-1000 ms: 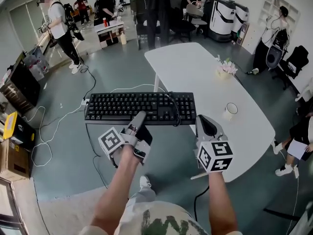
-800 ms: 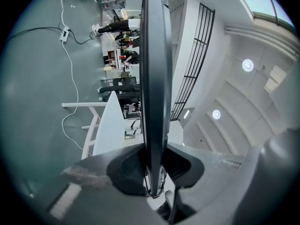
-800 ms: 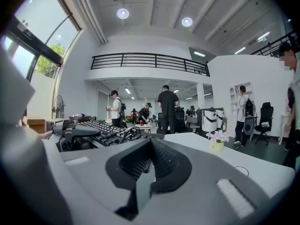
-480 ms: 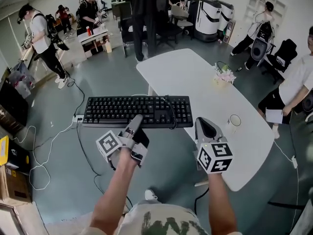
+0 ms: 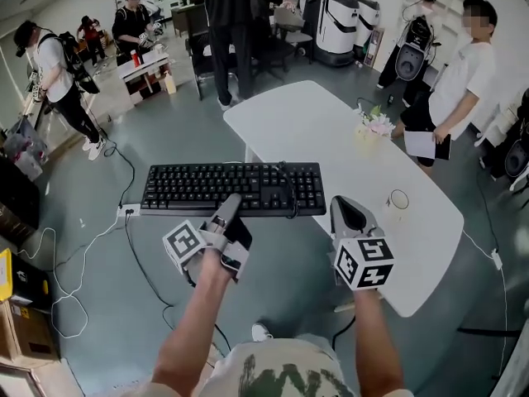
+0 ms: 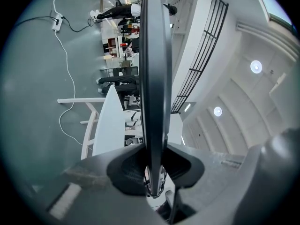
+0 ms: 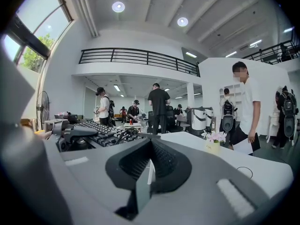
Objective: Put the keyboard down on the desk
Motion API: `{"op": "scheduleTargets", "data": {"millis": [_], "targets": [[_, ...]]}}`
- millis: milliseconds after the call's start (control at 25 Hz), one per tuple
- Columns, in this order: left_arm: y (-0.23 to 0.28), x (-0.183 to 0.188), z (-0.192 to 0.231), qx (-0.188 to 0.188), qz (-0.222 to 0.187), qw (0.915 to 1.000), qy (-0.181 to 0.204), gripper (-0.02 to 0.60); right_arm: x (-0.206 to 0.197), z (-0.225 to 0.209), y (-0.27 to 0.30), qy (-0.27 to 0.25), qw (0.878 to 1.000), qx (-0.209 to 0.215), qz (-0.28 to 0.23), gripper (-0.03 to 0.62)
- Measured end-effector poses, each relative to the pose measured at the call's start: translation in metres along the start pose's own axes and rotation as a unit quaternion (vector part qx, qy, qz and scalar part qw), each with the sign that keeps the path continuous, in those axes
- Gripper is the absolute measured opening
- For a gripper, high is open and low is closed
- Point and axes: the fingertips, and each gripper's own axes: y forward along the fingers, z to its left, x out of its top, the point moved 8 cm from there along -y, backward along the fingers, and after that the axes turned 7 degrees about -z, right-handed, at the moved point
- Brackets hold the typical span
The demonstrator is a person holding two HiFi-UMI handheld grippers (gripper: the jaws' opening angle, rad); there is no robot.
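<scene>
A black keyboard hangs level in the air, its right end over the left edge of the white desk. Its cable lies coiled on the keys. My left gripper is shut on the middle of the keyboard's near edge. In the left gripper view the keyboard shows edge-on as a dark bar clamped between the jaws of the left gripper. My right gripper floats to the keyboard's right, shut and empty, touching nothing. In the right gripper view the keyboard lies left of the right gripper.
On the desk stand a small pot of flowers and a white cup. A person in a white shirt stands at the desk's far right. Cables and a power strip lie on the grey floor at the left. Other people stand farther back.
The head view has swung, so the room has shifted and a person in white now shows at the right. The keyboard and both grippers keep almost the same place.
</scene>
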Motion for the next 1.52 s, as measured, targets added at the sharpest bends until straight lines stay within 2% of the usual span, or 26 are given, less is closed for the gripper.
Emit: {"op": "scheduleTargets", "data": {"millis": [600,1040,1360,1520], "targets": [[0.042,0.004,0.027,-0.005,0.037,0.9993,-0.001,0.094,-0.021,-0.023,0.014,0.006,0.999,-0.039,-0.006,-0.002],[0.185,-0.022,0.048,0.000,0.090,0.9959,0.007,0.095,-0.012,-0.123,0.091,0.018,0.997,-0.071,-0.006,-0.002],[0.272,-0.048,0.064,0.008,0.128,0.9918,-0.002,0.095,-0.008,-0.190,0.133,0.028,0.995,-0.097,0.002,-0.002],[0.300,-0.057,0.069,0.011,0.142,0.9898,-0.005,0.094,-0.009,-0.213,0.144,0.035,0.993,-0.111,0.006,-0.002]]}}
